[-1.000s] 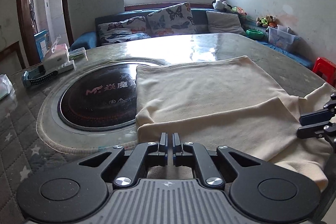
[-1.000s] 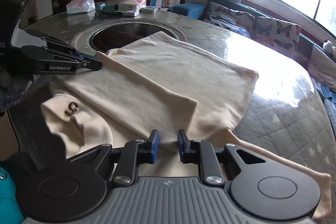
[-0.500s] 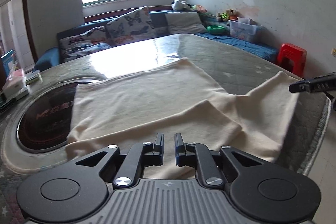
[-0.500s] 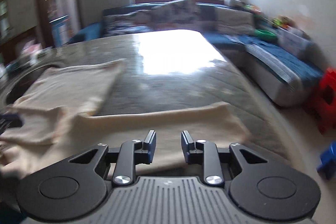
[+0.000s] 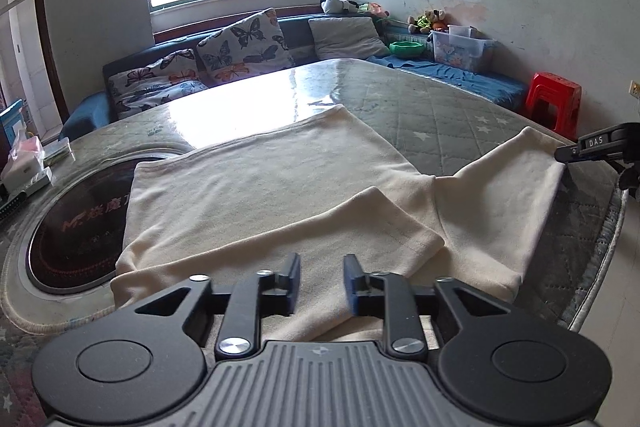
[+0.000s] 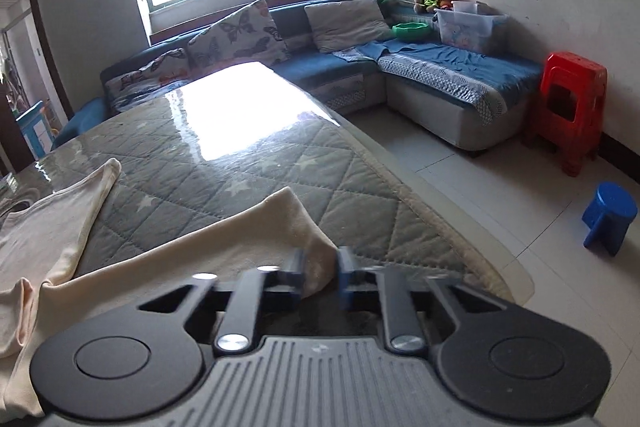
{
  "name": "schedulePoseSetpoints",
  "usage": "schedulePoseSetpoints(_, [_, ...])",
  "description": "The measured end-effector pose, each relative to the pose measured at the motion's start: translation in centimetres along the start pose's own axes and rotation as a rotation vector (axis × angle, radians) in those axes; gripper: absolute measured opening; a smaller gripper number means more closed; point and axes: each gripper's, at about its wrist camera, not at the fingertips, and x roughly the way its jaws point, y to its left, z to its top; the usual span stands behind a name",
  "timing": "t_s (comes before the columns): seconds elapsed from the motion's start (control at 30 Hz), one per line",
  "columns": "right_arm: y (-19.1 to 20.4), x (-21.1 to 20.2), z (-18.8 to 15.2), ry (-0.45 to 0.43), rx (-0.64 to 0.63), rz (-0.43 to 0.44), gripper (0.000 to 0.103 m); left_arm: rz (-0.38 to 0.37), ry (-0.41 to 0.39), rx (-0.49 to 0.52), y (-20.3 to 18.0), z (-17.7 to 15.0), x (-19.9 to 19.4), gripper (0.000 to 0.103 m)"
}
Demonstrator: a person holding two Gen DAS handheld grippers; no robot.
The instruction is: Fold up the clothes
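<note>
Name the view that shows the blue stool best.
The right wrist view: the blue stool stands whole and unobstructed on the tiled floor, right of the table. The left wrist view does not show it.

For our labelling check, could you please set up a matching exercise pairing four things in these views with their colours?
Things:
1. garment
2. tall stool
3. low stool
4. bowl

Colours:
a. green
b. cream
c. blue
d. red

Pairs: 1-b, 2-d, 3-c, 4-a
</note>
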Motion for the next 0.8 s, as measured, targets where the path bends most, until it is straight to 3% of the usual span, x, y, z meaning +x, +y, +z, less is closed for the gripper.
schedulePoseSetpoints(0.17, [0.4, -2.1, 0.9, -0.038, 0.04, 0.08, 0.007, -0.002, -0.005, 0.01, -0.2, -0.1, -0.2, 0.029])
schedulePoseSetpoints(0.3, [2.9, -5.4, 2.9, -0.091, -0.003, 0.236, 0.007, 0.011, -0.008, -0.006, 0.5, -0.4, -0.6, 0.03])
schedulePoseSetpoints(0.47, [8.4, -7.8, 5.1, -0.132, -0.095, 0.408, 0.007, 0.052, -0.02, -0.046, 2.3, -1.1, -1.6, 0.039])
schedulePoseSetpoints(0.8, [21.7, -7.8, 4.5, -0.031, -0.289, 0.713, 0.005, 0.152, -0.057, -0.157, 6.8, -3.1, -4.8, 0.049])
